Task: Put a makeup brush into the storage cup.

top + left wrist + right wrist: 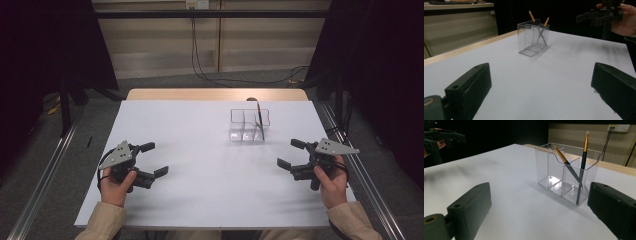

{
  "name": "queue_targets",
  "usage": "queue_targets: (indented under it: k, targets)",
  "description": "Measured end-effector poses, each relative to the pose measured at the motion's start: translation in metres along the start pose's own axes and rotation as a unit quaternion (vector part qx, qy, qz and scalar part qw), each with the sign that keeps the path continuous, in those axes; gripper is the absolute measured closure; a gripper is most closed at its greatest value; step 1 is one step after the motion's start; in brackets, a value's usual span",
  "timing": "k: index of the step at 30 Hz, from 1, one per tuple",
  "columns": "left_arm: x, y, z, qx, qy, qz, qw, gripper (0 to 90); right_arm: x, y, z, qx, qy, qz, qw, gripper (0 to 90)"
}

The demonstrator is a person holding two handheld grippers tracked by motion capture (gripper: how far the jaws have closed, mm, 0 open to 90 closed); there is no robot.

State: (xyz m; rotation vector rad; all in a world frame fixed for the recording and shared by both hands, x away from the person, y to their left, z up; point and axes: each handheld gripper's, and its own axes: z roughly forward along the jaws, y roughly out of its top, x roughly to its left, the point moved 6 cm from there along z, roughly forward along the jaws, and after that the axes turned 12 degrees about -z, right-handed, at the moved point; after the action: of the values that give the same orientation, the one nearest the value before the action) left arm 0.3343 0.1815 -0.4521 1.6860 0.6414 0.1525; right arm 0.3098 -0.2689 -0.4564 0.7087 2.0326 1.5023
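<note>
A clear plastic organizer [248, 125] with several compartments stands on the white table top [200, 170], right of centre and toward the back. Two slim brushes with gold ferrules and dark handles [581, 165] lean crossed in one of its end compartments [541, 35]. My left gripper [154, 160] rests at the table's left front, held in a hand, open with nothing between its jaws. My right gripper [291, 153] sits at the right front, also open and empty. Both grippers are well apart from the organizer [566, 173].
The white top covers a wooden table whose far edge [215, 94] shows behind it. Metal frame rails [45, 175] run along both sides. Dark curtains flank the scene, and cables [200, 65] trail over the floor beyond the table.
</note>
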Motion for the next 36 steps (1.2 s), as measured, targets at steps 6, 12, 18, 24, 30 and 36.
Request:
queue_targets:
  k: [6,12,18,24,30,36]
  targets:
    - [0.000,0.000,0.000,0.001,-0.001,0.001,1.0000,2.9,0.005,-0.001,-0.005,0.005,0.000,-0.009,0.9999,4.8]
    - [0.000,0.000,0.001,-0.001,-0.002,0.000,1.0000,2.9,0.009,-0.001,-0.011,0.005,0.003,-0.010,0.9999,4.8]
    - [0.000,0.001,0.001,-0.001,-0.002,0.000,1.0000,2.9,0.013,-0.002,-0.019,0.005,0.003,-0.013,0.9999,4.7]
    - [0.000,0.001,0.001,-0.001,-0.003,-0.001,1.0000,2.9,0.012,-0.004,-0.025,0.004,-0.003,-0.012,0.9999,4.7]
    - [0.000,0.001,0.000,-0.002,-0.002,0.001,1.0000,2.9,0.013,-0.005,-0.030,0.007,-0.006,-0.014,0.9999,4.7]
    - [-0.001,0.001,0.001,0.001,-0.003,0.002,1.0000,2.9,0.014,-0.007,-0.034,0.013,-0.006,-0.018,0.9997,4.7]
